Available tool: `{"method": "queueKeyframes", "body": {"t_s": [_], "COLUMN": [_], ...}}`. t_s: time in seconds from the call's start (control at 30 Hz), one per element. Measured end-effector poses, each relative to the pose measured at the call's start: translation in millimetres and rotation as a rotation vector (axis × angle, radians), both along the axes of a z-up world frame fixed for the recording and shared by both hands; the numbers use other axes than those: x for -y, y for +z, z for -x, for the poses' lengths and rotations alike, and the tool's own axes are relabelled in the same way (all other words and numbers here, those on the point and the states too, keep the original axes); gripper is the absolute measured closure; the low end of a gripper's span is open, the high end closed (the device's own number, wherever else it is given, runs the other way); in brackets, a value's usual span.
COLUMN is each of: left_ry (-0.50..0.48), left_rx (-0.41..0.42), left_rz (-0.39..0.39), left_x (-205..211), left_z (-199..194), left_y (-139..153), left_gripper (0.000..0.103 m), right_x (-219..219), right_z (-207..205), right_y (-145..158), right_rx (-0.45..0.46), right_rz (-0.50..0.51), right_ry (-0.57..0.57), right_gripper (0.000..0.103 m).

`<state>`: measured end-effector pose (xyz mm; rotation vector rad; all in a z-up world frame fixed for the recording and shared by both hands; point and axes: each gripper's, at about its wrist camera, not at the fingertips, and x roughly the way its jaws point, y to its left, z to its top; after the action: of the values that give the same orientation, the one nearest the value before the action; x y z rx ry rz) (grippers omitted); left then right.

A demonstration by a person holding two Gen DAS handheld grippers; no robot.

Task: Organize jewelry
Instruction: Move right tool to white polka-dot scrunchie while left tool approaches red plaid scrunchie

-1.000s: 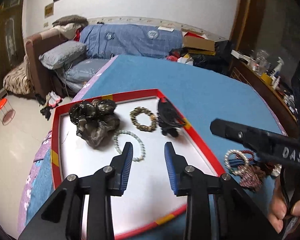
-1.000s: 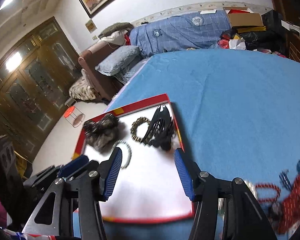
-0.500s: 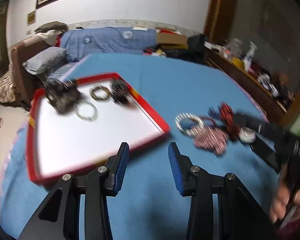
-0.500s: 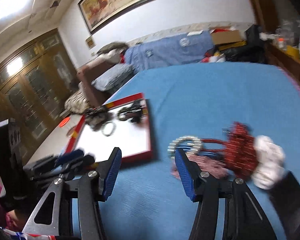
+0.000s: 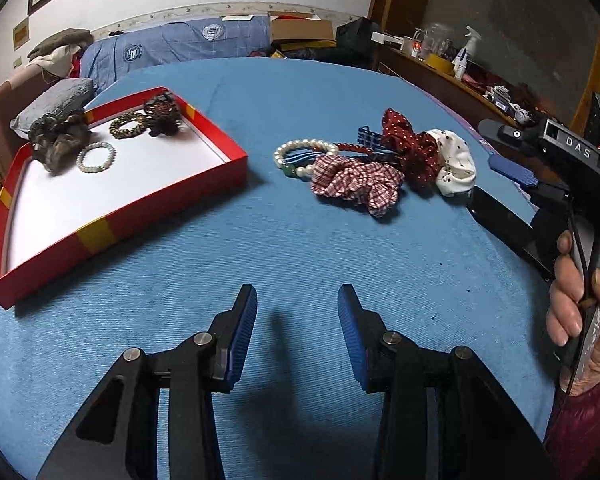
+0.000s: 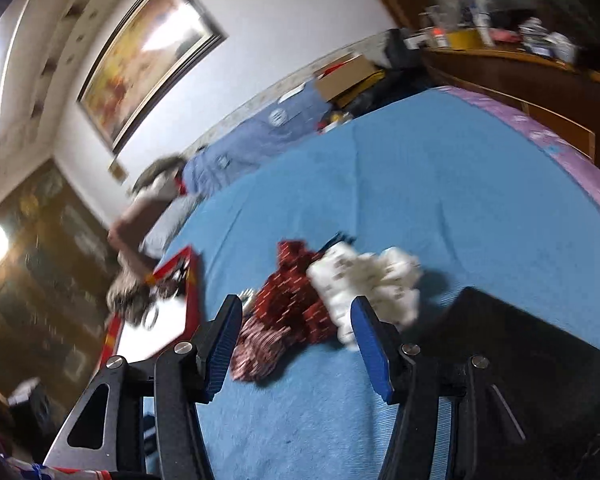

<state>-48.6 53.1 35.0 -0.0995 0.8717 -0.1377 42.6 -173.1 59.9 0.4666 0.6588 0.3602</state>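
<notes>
The left claw (image 5: 297, 322) hovers over bare blue ribbed cloth covering the surface (image 5: 300, 248), its blue-padded fingers spread apart and gripping nothing. Ahead and to its left lies a shallow red cardboard tray with a white floor (image 5: 172, 190); in the tray's far end sit a dark crumpled fabric scrunchie (image 5: 58, 140), a pale green bead bracelet (image 5: 97, 157) just beside it, a gold-and-brown beaded bracelet (image 5: 127, 126) and a dark claw-style hair clip (image 5: 162, 118).

To the right of the tray, well apart from it, is a loose heap on the cloth — a white pearl bracelet (image 5: 300, 154), a red-and-white checked scrunchie (image 5: 358, 184), a dark red dotted scrunchie (image 5: 410, 148), a white dotted scrunchie (image 5: 454, 162) and a blue comb clip (image 5: 369, 136), all touching or overlapping.

The right claw (image 6: 296, 334) is released too, its fingers wide — the heap's red and white scrunchies lie just ahead of its tips, though this view is blurred. In the left wrist view it reaches in from the right edge, held by the person's right hand (image 5: 580, 308).
</notes>
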Motion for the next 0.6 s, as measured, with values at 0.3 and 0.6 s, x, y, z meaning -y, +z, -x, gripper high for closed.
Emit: {"method": "queueKeyframes", "body": {"t_s": [0.3, 0.6], "left_ry": [-0.052, -0.049], "left_rx": [-0.025, -0.041], "left_rz": [0.006, 0.001], "left_x": [14.4, 35.9], "left_z": [-41.4, -101.2], "left_y": [9.5, 4.8], "left_gripper": [0.044, 0.029], "right_x": [31.9, 29.2], "right_z": [-4.7, -2.6], "right_y": [-8.9, -6.8], "right_rx": [-0.061, -0.054], "right_rz": [-0.104, -0.104], "right_ry": [-0.092, -0.086], "right_gripper": [0.040, 0.039]}}
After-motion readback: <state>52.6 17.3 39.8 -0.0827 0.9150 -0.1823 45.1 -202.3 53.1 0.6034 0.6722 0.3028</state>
